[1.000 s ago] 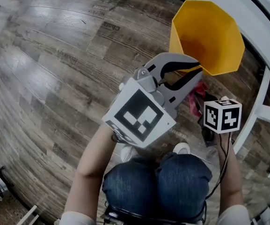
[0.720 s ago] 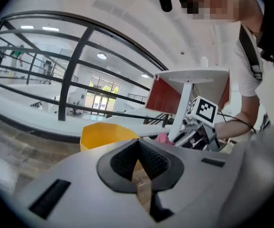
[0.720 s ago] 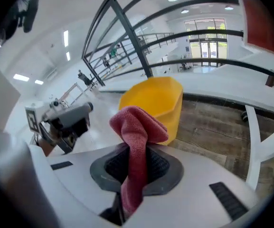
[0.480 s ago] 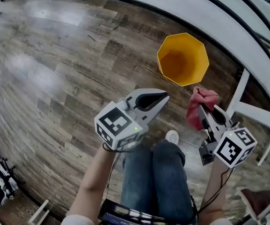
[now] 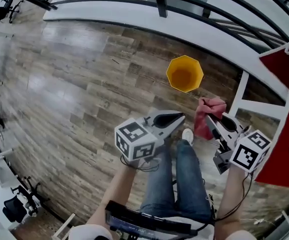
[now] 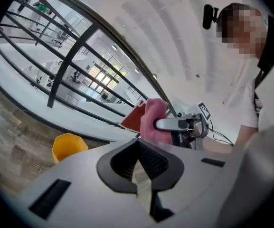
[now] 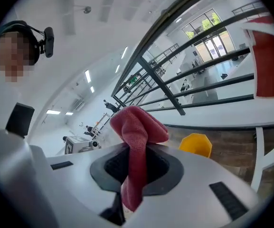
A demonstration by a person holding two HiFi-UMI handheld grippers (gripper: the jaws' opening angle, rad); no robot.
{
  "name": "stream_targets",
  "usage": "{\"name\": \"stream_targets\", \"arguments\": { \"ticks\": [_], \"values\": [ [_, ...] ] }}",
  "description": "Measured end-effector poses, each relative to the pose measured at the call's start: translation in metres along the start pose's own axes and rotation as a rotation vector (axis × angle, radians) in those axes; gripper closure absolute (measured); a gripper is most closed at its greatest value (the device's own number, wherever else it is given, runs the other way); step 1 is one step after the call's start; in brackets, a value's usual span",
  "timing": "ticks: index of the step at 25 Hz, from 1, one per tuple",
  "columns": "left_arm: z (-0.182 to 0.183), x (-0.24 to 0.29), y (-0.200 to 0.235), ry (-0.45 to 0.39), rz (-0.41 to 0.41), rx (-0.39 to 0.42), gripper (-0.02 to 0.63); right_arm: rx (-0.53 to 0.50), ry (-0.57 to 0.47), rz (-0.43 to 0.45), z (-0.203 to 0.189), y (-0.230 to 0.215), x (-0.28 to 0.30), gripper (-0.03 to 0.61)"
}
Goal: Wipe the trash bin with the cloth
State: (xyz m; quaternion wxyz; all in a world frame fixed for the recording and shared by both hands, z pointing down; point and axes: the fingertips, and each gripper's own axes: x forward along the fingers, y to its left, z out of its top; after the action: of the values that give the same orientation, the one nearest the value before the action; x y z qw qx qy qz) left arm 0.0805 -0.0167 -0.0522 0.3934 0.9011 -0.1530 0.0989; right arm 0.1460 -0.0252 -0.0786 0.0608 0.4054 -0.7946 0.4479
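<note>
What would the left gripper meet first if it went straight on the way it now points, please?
Most likely the pink cloth clamped in the right gripper: it sits almost straight ahead of the left gripper, whose jaws are shut and empty. How far apart they are is hard to judge.

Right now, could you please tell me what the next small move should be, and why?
Probably lower the right gripper toward the bin: its jaws clamp the cloth, while the bin stands on the floor, apart from the cloth.
</note>
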Motion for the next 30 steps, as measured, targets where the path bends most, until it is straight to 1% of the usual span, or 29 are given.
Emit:
{"name": "stream_targets", "arguments": {
  "ticks": [3,7,9,12,14,19,23,26,30],
  "values": [
    [0.038,-0.016,-0.051,0.001,-0.052,0.004,0.609,-0.010,0.008,0.040,0.028,0.040,-0.030,0.528],
    [0.075,-0.037,-0.105,-0.042,-0.123,-0.072,0.609,-0.007,0.020,0.104,0.046,0.084,-0.063,0.528],
    [0.085,-0.046,-0.124,-0.041,-0.132,-0.088,0.609,-0.012,0.020,0.119,0.052,0.103,-0.077,0.528],
    [0.091,-0.062,-0.149,-0.032,-0.130,-0.085,0.611,-0.029,0.022,0.123,0.058,0.126,-0.093,0.528],
    [0.096,-0.071,-0.162,-0.043,-0.142,-0.087,0.611,-0.023,0.016,0.138,0.060,0.137,-0.101,0.528],
    [0.113,-0.086,-0.182,-0.088,-0.147,-0.065,0.609,-0.017,0.020,0.209,0.064,0.162,-0.114,0.528],
    [0.118,-0.093,-0.184,-0.100,-0.149,-0.063,0.611,-0.045,0.044,0.211,0.059,0.170,-0.115,0.528],
    [0.119,-0.096,-0.185,-0.097,-0.152,-0.070,0.609,-0.037,0.047,0.215,0.058,0.173,-0.116,0.528],
    [0.120,-0.099,-0.185,-0.083,-0.153,-0.058,0.609,-0.041,0.043,0.215,0.061,0.177,-0.117,0.528]
  ]
}}
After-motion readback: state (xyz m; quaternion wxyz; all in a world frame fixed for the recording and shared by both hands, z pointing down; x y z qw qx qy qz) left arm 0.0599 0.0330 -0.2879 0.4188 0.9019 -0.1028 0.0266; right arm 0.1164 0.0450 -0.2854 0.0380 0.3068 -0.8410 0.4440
